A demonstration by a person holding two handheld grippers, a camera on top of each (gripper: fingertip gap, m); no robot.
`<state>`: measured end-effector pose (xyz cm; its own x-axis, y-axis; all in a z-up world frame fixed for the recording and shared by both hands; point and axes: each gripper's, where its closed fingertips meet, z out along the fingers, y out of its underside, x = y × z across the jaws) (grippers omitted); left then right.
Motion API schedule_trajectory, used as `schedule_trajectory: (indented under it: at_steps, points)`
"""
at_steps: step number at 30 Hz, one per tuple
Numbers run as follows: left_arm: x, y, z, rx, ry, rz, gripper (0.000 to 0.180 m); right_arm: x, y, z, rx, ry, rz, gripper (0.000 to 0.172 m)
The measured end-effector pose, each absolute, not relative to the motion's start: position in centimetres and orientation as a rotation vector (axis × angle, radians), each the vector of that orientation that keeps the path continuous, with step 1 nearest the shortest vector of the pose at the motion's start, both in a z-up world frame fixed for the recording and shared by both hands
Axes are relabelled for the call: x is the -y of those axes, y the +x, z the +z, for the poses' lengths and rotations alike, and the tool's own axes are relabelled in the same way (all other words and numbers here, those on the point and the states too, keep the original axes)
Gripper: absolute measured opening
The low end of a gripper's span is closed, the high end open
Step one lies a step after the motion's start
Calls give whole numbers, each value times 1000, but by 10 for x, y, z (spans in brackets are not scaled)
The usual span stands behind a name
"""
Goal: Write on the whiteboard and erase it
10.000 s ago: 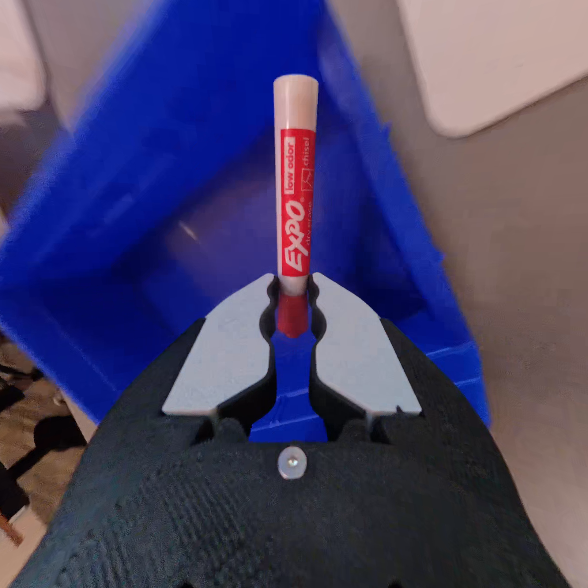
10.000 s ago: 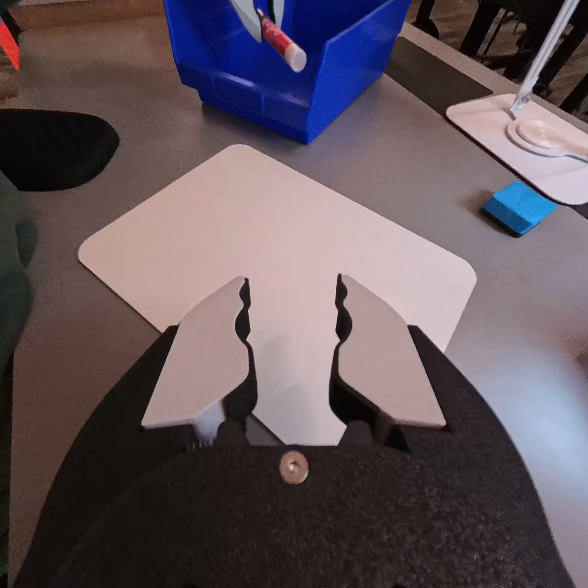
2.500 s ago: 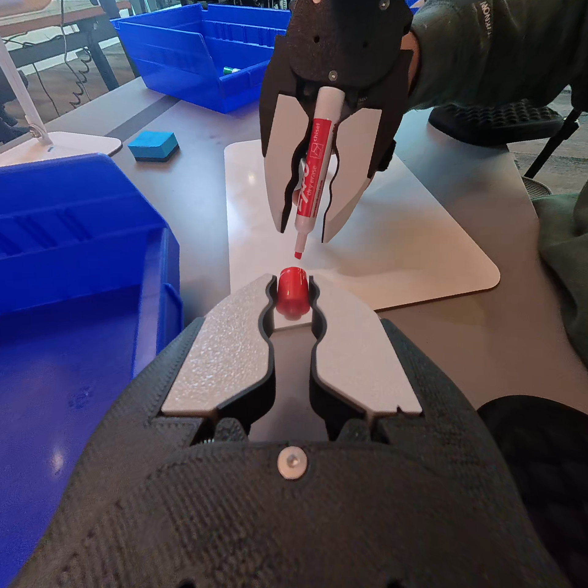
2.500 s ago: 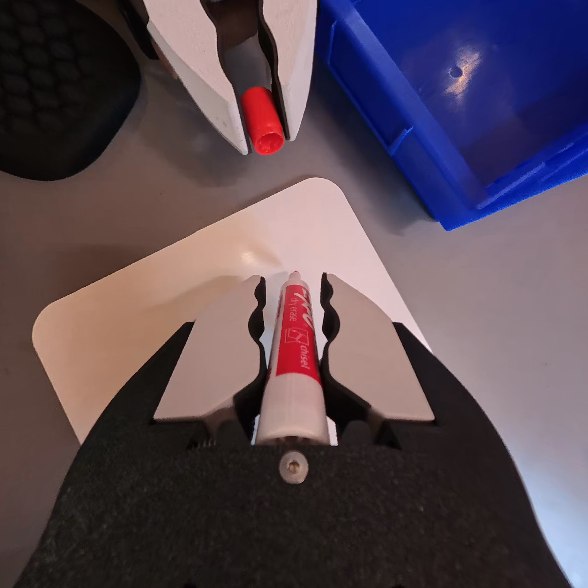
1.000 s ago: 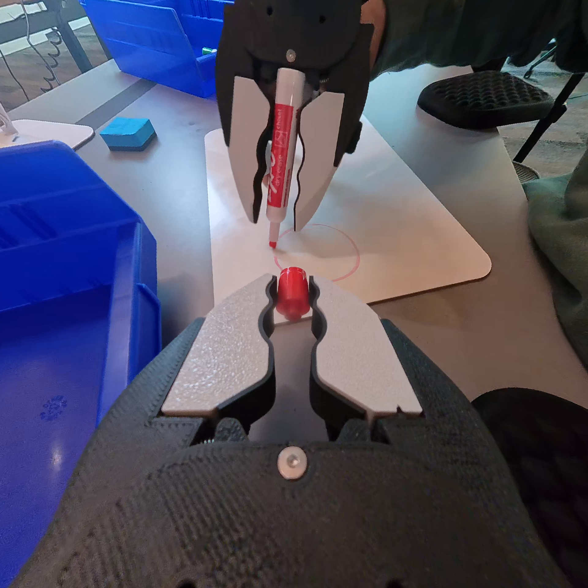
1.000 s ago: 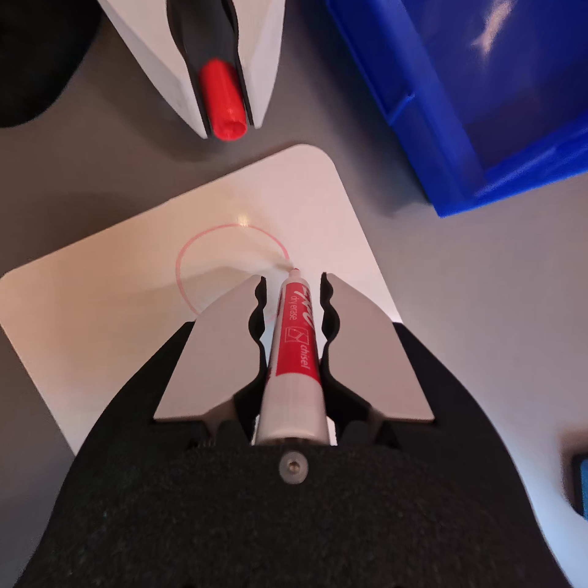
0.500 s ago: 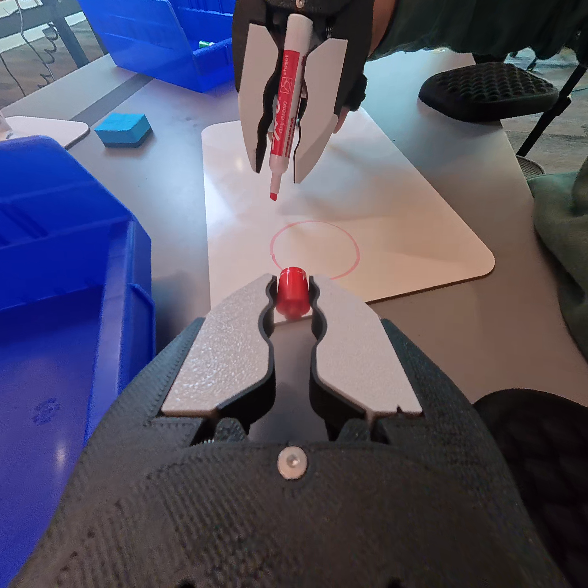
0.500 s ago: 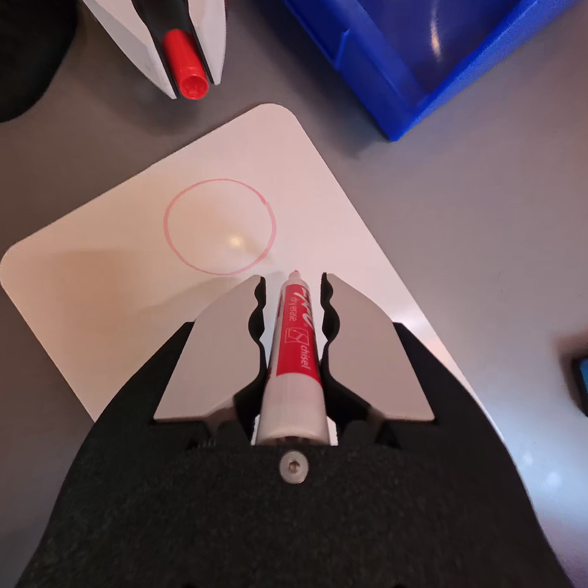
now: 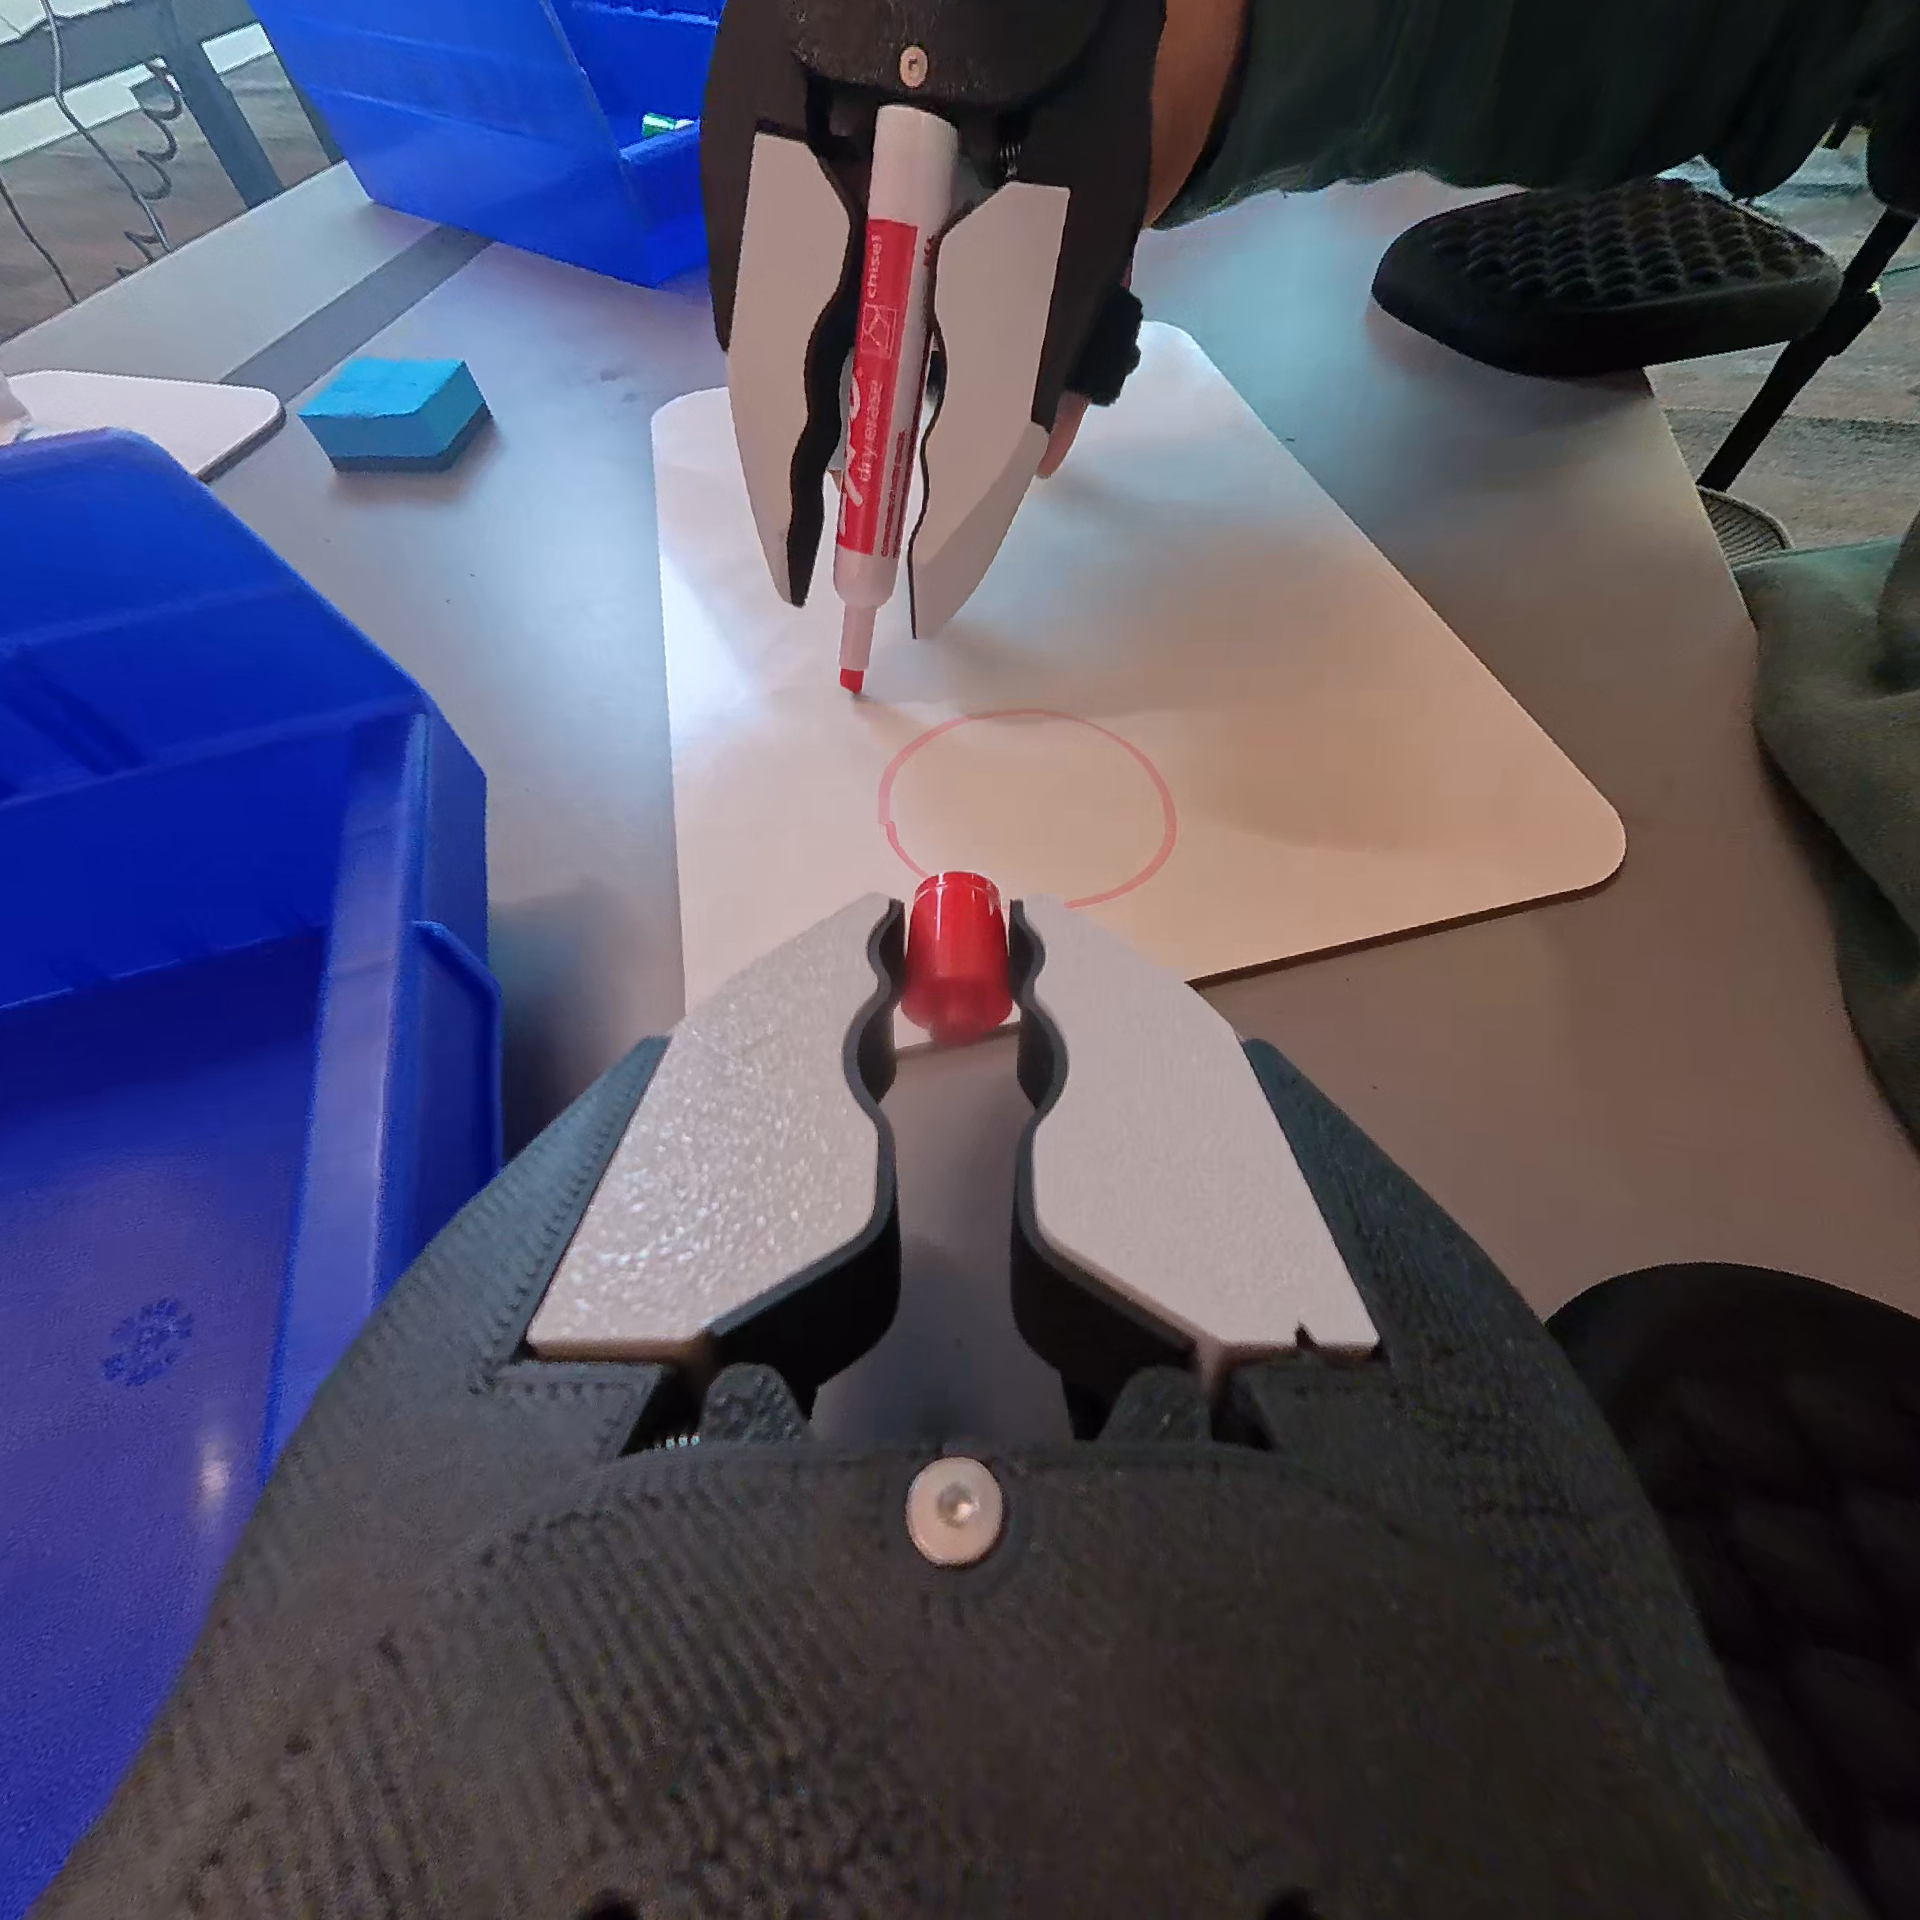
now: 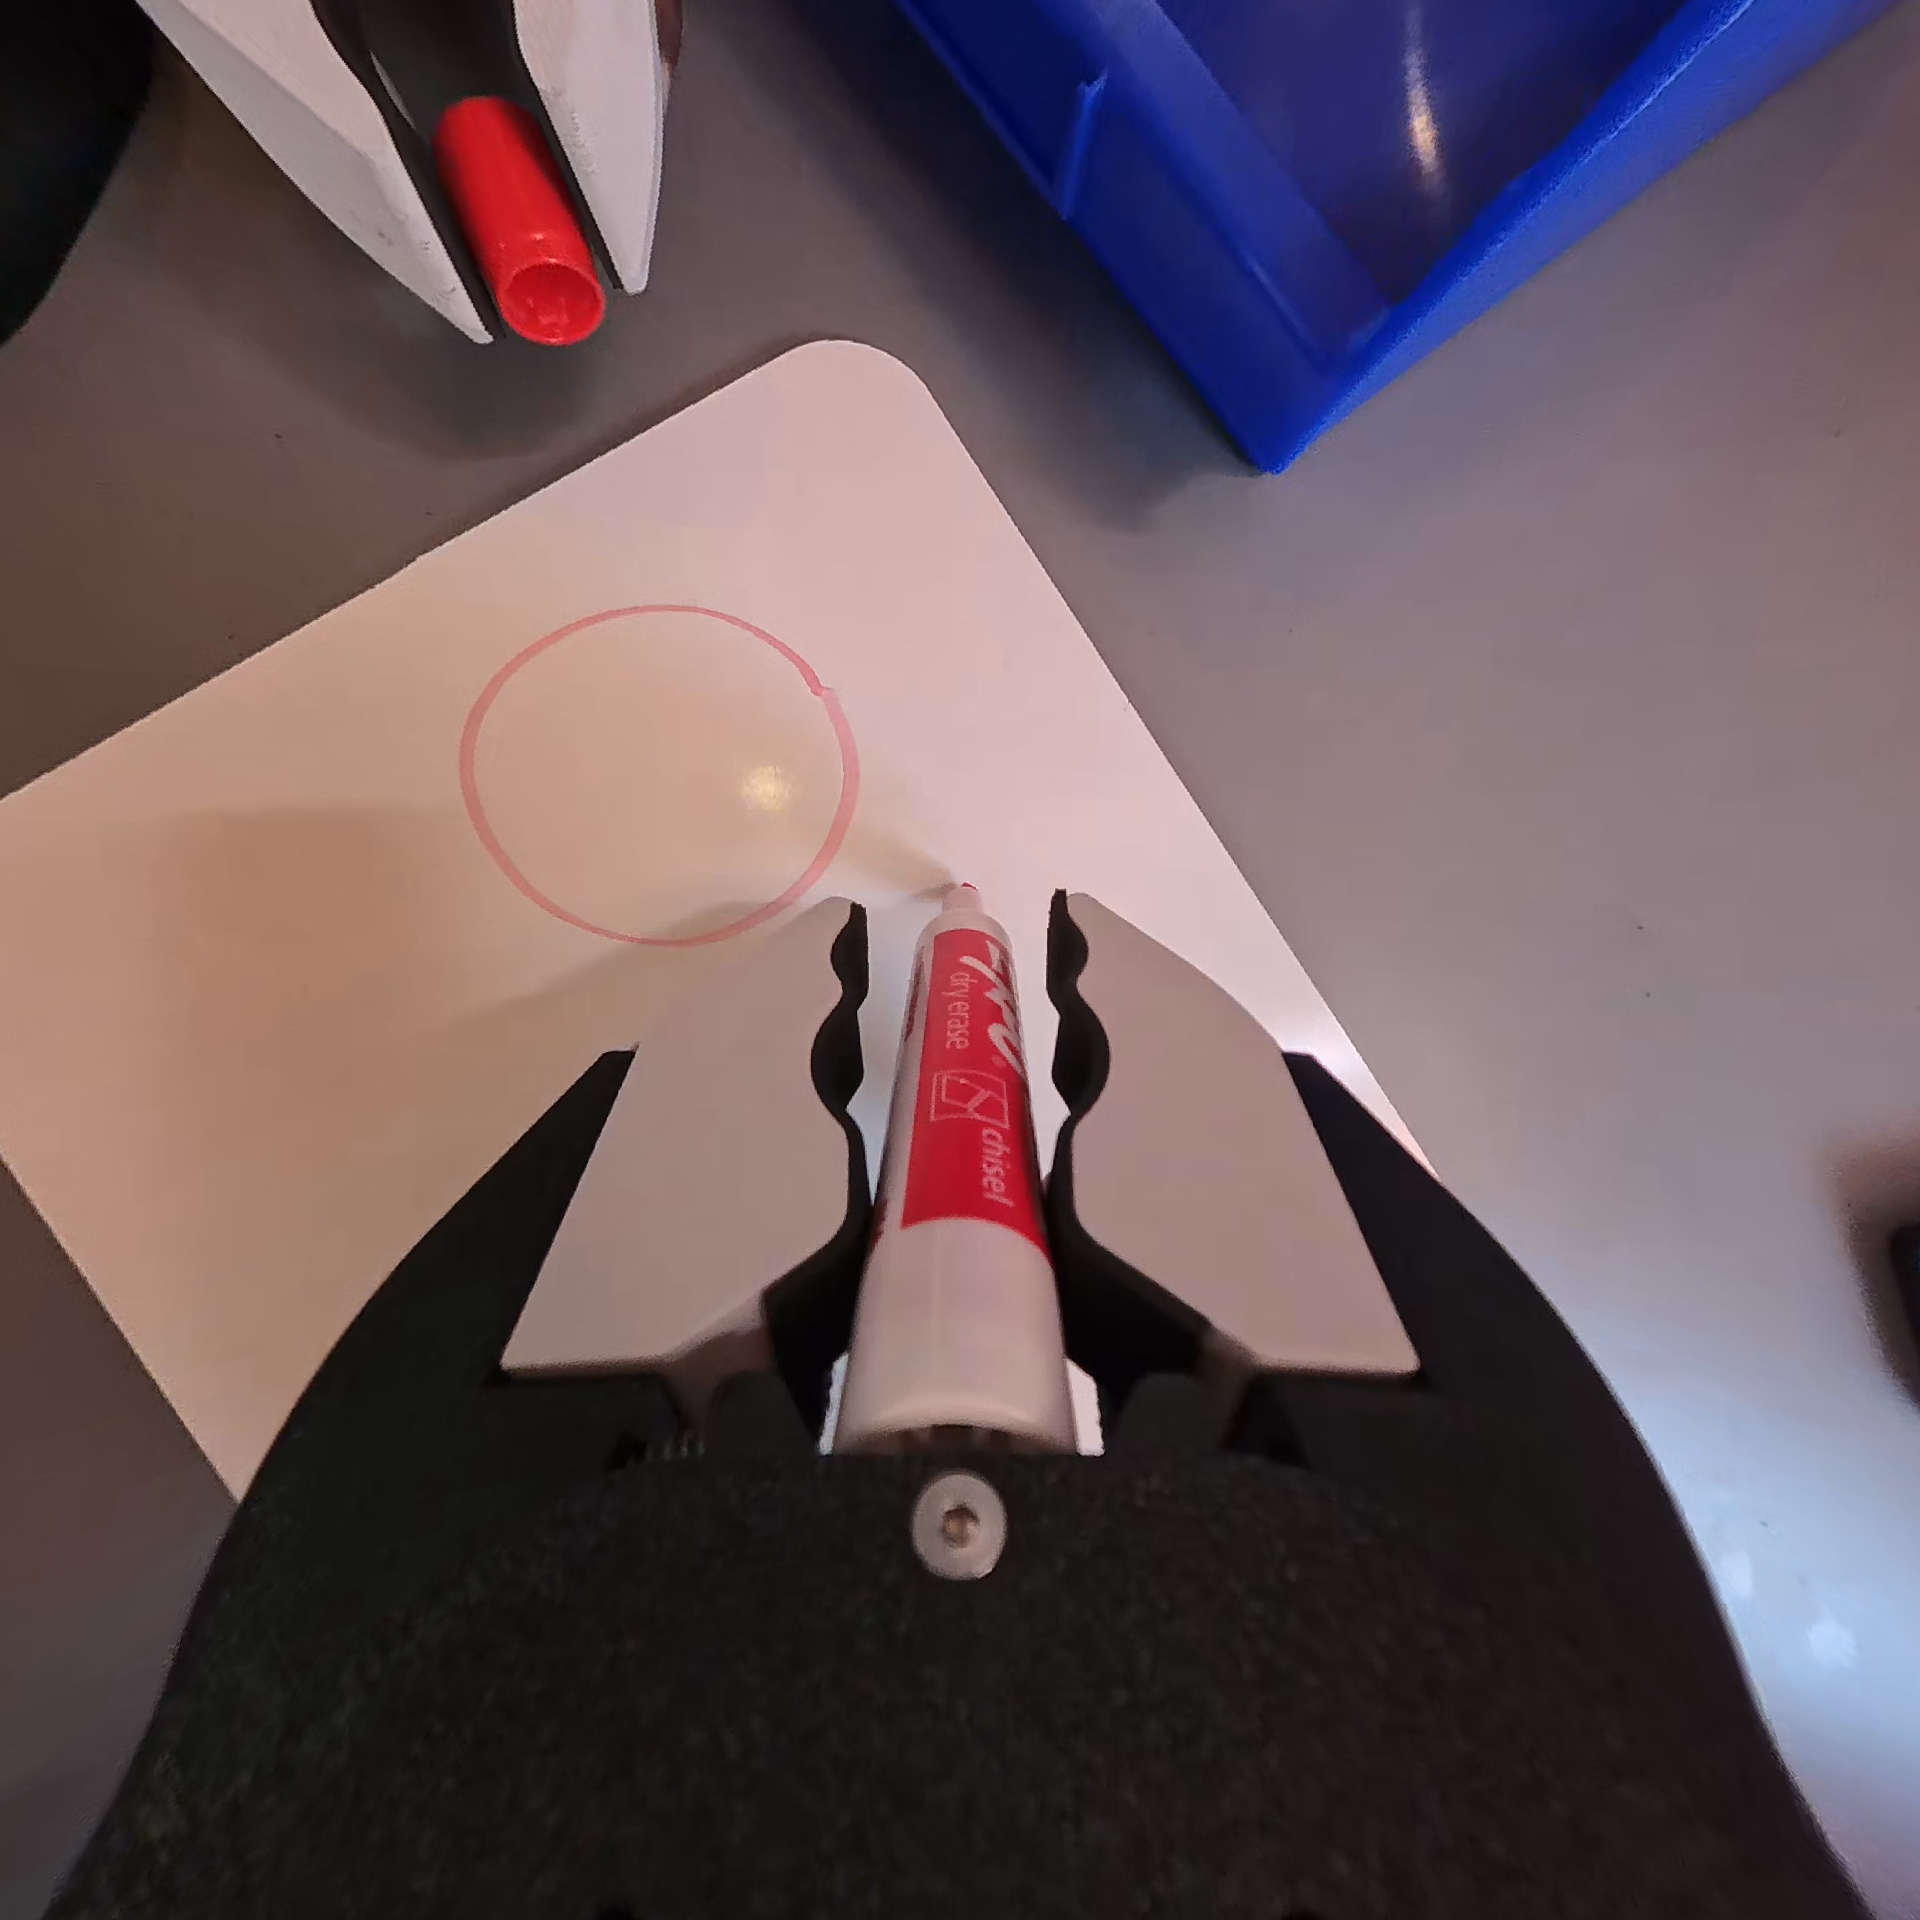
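Whiteboard (image 10: 1039, 665) risks a stray smear: the right gripper (image 10: 956, 909) clamps the marker (image 10: 961, 1122), its tip at the surface beside the circle (image 10: 657, 774). The left gripper (image 9: 954, 920) pinches the red cap (image 9: 954, 961), which could slip.

2 wrist cameras face each other across 1 whiteboard.

The left wrist view sits low behind the left gripper (image 9: 954, 914), looking nearly level across the whiteboard (image 9: 1299, 665); the right gripper (image 9: 878, 613) stands opposite at upper centre, and a blue bin (image 9: 208, 831) fills the left edge. The right wrist view looks steeply down from close above, along the right gripper (image 10: 954, 904), with the whiteboard (image 10: 260, 935) filling mid-frame, the left gripper (image 10: 551, 301) at upper left and the bin (image 10: 1299, 260) at upper right. Both views share the board, its red circle (image 9: 1164, 800) (image 10: 473, 769), the bin and the grey table (image 10: 1558, 727).
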<state>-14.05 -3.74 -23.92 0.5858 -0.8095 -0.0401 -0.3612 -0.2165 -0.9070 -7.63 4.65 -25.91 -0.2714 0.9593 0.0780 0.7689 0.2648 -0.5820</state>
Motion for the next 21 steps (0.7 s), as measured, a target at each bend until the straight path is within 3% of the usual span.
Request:
schedule_trajectory:
  at_steps: [21]
  points:
    - [38,-138,-241,-956,-1817,-566,19,-8,-34,-258,2166,-1556,598,36]
